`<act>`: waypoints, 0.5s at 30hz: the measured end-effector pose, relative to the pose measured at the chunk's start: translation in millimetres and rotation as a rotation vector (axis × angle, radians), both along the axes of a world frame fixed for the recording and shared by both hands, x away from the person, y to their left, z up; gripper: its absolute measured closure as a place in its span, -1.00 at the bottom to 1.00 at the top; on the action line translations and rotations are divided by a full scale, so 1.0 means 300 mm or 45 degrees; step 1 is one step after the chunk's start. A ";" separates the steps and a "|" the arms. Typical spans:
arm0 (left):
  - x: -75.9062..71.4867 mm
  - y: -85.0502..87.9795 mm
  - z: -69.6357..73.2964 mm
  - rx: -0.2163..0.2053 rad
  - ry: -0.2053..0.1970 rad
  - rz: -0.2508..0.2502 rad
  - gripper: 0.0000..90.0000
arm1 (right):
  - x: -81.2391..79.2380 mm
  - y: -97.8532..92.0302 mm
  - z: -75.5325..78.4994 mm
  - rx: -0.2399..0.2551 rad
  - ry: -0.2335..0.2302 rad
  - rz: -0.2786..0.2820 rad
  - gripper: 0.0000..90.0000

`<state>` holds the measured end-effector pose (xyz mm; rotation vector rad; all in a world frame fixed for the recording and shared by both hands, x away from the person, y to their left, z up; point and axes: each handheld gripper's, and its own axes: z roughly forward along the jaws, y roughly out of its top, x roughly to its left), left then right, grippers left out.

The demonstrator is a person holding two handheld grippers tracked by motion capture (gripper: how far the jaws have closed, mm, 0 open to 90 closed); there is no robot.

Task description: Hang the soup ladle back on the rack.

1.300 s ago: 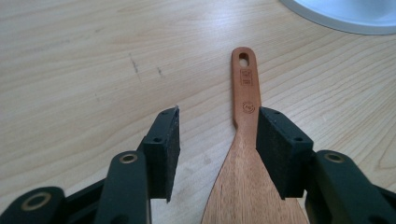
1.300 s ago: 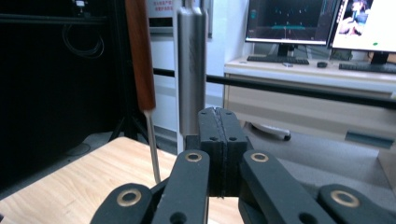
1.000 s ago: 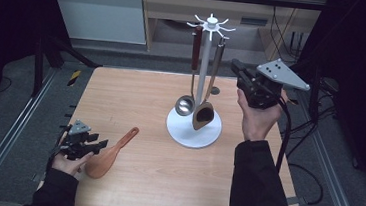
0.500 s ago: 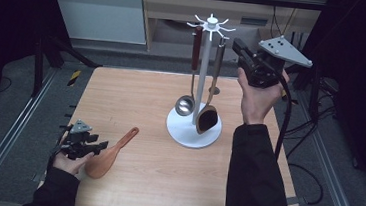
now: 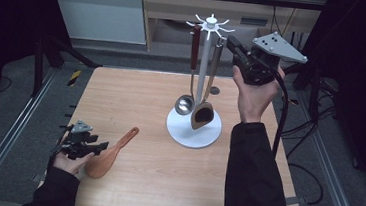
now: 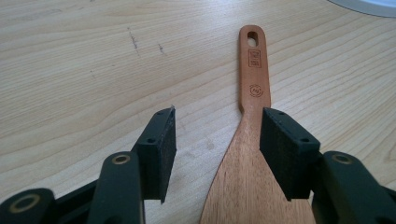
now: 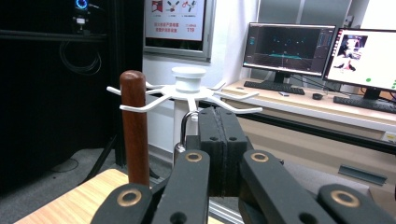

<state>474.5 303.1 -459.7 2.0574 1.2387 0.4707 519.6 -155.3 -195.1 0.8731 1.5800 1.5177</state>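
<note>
Left hand-held gripper (image 6: 215,140) has just been opening around the wooden spatula (image 6: 254,186) on the bench (image 5: 136,94), while the right hand-held gripper (image 7: 223,140) is clamped shut on nothing by the utensil rack (image 7: 187,91).

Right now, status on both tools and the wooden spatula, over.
Left tool open, jaws just widened, astride wooden spatula lying flat on table. Right tool shut, raised by rack. Nothing in the way.
</note>
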 end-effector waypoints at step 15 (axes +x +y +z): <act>0.002 0.002 -0.001 0.006 0.010 -0.001 0.01 | -0.020 0.058 0.008 -0.042 -0.014 0.061 1.00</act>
